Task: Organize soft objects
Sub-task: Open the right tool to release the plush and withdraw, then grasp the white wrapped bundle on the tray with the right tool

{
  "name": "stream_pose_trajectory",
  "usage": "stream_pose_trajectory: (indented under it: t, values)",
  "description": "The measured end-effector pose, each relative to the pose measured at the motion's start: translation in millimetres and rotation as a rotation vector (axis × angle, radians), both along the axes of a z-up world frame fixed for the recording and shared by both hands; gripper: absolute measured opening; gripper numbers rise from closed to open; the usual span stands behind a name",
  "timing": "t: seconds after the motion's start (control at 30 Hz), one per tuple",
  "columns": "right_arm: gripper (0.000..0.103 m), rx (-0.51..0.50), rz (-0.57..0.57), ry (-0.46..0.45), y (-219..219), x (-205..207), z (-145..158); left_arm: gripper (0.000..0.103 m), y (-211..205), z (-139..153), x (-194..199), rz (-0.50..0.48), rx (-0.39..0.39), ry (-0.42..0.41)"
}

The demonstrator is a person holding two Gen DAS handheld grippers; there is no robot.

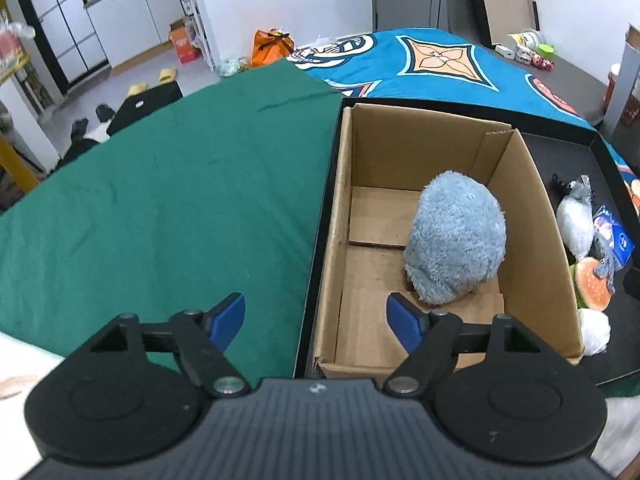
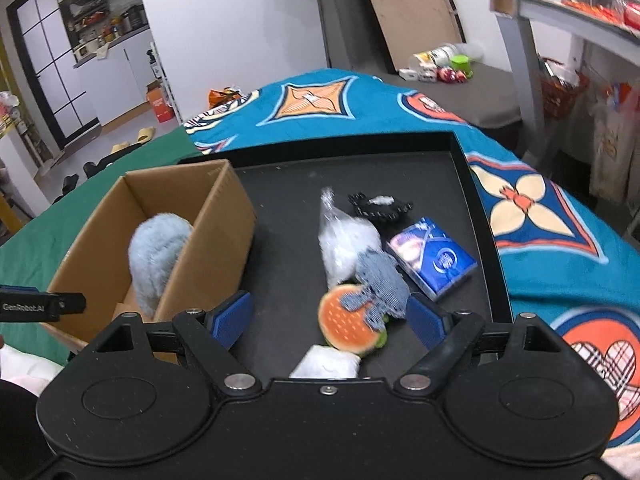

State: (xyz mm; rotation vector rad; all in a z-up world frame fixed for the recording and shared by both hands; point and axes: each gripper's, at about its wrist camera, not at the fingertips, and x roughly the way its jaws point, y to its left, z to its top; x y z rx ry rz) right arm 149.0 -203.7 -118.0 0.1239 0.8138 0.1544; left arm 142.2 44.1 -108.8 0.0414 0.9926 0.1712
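A fluffy light-blue plush (image 1: 456,240) lies inside the open cardboard box (image 1: 532,216), also seen in the right wrist view (image 2: 154,256). My left gripper (image 1: 316,322) is open and empty above the box's near left edge. My right gripper (image 2: 330,320) is open and empty, hovering over the black tray (image 2: 472,184). Below it lie a burger plush (image 2: 348,324), a blue-white checked cloth (image 2: 380,280), a clear bag of white stuffing (image 2: 346,244), a white soft item (image 2: 326,364), a black item (image 2: 378,206) and a blue tissue pack (image 2: 434,258).
The box (image 2: 216,240) stands in the left part of the tray. A green cloth (image 1: 160,200) covers the surface to the left, a patterned blue blanket (image 2: 360,100) lies behind and right. The left gripper's side (image 2: 40,303) shows at the right wrist view's left edge.
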Motion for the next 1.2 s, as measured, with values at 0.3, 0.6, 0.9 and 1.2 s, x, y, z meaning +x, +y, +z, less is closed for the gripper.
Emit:
stream_pose_trajectory:
  t: [0.3, 0.6, 0.9, 1.2]
  values:
    - [0.078, 0.084, -0.051, 0.058, -20, -4, -28, 0.079, -11, -1, 2, -0.024, 0.065, 0.006]
    - [0.073, 0.124, -0.015, 0.148, -10, -7, -61, 0.08, -22, -5, 6, -0.042, 0.128, 0.025]
    - [0.048, 0.113, 0.025, 0.163, -1, -4, -71, 0.08, -28, -9, 10, -0.047, 0.161, 0.047]
    - [0.048, 0.114, 0.027, 0.143, -5, -7, -65, 0.08, -32, -9, 9, -0.059, 0.179, 0.048]
